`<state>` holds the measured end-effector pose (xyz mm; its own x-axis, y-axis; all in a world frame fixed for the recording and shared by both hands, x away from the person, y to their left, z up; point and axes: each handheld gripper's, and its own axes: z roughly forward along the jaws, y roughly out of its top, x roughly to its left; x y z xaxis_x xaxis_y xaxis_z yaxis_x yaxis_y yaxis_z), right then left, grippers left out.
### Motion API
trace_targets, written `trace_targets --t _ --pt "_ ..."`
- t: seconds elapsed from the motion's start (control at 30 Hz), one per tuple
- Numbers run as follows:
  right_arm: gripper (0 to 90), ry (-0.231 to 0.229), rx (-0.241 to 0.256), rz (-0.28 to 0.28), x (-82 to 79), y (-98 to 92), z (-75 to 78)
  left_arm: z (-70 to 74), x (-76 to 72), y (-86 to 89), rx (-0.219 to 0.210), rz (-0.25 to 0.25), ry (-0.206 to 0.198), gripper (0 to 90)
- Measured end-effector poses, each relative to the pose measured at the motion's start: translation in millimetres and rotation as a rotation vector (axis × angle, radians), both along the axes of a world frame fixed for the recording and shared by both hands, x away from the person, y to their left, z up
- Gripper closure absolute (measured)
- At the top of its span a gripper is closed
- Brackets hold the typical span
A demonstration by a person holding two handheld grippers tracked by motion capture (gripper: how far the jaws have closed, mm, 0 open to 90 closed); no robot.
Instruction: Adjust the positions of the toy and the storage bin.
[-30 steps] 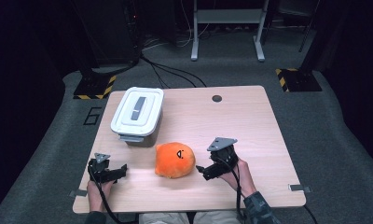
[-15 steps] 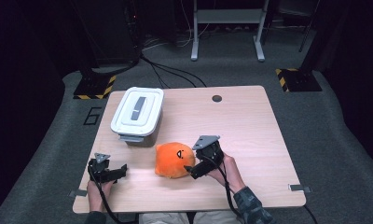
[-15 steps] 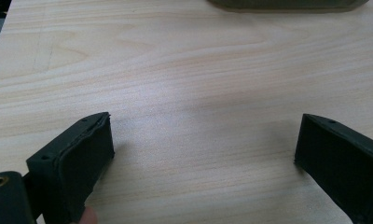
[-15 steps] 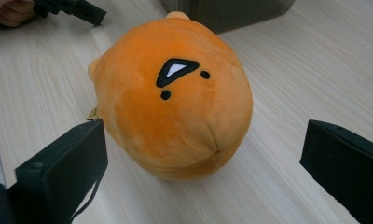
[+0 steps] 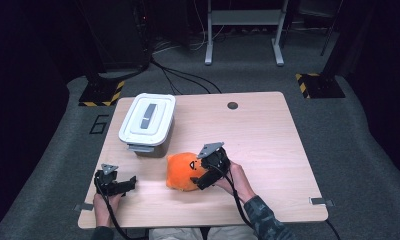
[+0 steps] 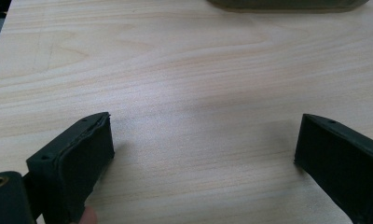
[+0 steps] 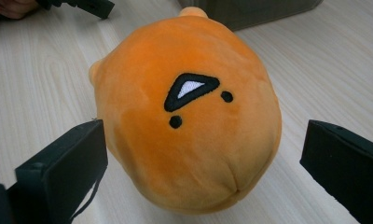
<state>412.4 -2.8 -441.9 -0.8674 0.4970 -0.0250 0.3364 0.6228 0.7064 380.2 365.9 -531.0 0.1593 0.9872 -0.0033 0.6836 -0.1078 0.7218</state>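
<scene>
Dark workshop all round, grey carpet underfoot, hazard-striped stand feet at the far corners. At centre, pale wooden table [image 5: 268, 150], mostly bare, so plenty of room to work.

Toward the far left of it, white lidded box [image 5: 147, 119], lid on and handle flat. Probably parked there as a destination, though not yet opened.

Just in front of the box's near corner and close to touching it, orange plush toy [image 5: 182, 172], lying on the wood face up, stitched mouth and two dot eyes turned to the ceiling. Soft and round, hence likely to squash under a pinch and call for a grip across its widest part.

Right gripper [image 5: 202, 176] brought in from the plush's right side, jaws spread wide and straddling the body, one on either flank with a gap showing at each; not yet closed on anything. Evidently lined up for a grasp.

Left gripper [image 5: 129, 183] resting low near the front left edge, well apart from the plush, jaws likewise wide with bare wood between. Seemingly kept clear, perhaps waiting for the lid.
</scene>
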Motion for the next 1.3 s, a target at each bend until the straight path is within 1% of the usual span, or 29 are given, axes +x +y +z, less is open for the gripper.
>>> trace_targets --t 0.1,0.13,0.2,0.3,0.33,0.37,0.4,0.43,0.53,0.63,0.73,0.8,0.93,1.03,1.13,1.17,1.23,1.27,1.3 --pt "0.0 0.008 -0.008 0.005 3.1 4.1 -2.8 0.0 0.0 0.0 0.000 0.000 0.000 4.1" --pt "0.0 0.018 -0.012 0.007 3.8 5.3 -3.6 0.0 0.0 0.0 0.000 0.000 0.000 4.1" --pt "0.0 0.017 -0.016 0.012 6.4 7.3 -6.1 0.0 0.0 0.0 0.000 0.000 0.000 4.1" --pt "1.1 0.044 -0.019 0.005 9.8 10.2 -11.3 0.0 0.0 0.0 0.000 0.001 0.000 4.1" --pt "3.4 0.053 -0.019 0.009 11.1 10.8 -13.5 0.0 0.0 0.0 0.001 0.001 0.000 4.1" --pt "6.0 0.056 -0.020 0.002 11.7 11.1 -15.6 0.0 -0.1 0.0 0.001 0.001 0.000 4.1" --pt "6.9 0.060 -0.021 -0.008 11.7 11.1 -16.3 0.0 -0.1 -0.1 0.001 0.001 0.000 4.1" --pt "8.7 0.060 -0.019 -0.001 12.5 10.3 -16.9 0.0 -0.1 -0.1 0.001 0.002 -0.001 4.1" --pt "15.0 0.075 -0.022 -0.009 12.1 8.9 -18.5 0.0 -0.1 -0.1 0.002 0.001 0.000 4.1" --pt "22.1 0.074 -0.035 -0.012 11.7 7.2 -21.5 0.0 -0.1 -0.1 0.001 0.002 -0.001 4.0" --pt "30.2 0.076 -0.020 -0.032 9.7 5.7 -25.3 0.0 -0.1 -0.2 0.002 0.002 -0.001 4.1" --pt "36.4 0.067 -0.024 -0.028 8.1 5.0 -27.3 0.0 -0.1 -0.2 0.002 0.002 -0.001 4.1" --pt "46.4 0.049 0.008 -0.053 2.5 4.1 -31.0 -0.1 -0.1 -0.3 0.001 0.003 -0.001 4.1" --pt "52.1 0.022 0.029 -0.059 -1.4 2.2 -31.1 0.0 -0.1 -0.3 0.002 0.003 -0.001 4.1" --pt "56.1 0.005 0.066 -0.073 -4.6 0.7 -29.2 0.0 -0.1 -0.2 0.002 0.002 -0.001 4.2" --pt "57.0 -0.009 0.075 -0.072 -5.4 0.2 -28.2 0.0 -0.1 -0.2 0.002 0.003 -0.001 4.2" --pt "57.6 -0.015 0.085 -0.078 -8.0 -0.2 -26.5 -0.6 0.1 -0.9 -0.005 0.009 -0.009 4.2" --pt "57.9 -0.025 0.087 -0.078 -8.9 -0.6 -25.5 -0.3 0.1 -0.7 -0.005 0.007 -0.005 4.3" --pt "57.9 -0.020 0.092 -0.086 -10.6 -0.7 -24.3 -0.5 -0.1 -0.9 -0.005 0.011 -0.008 4.3"
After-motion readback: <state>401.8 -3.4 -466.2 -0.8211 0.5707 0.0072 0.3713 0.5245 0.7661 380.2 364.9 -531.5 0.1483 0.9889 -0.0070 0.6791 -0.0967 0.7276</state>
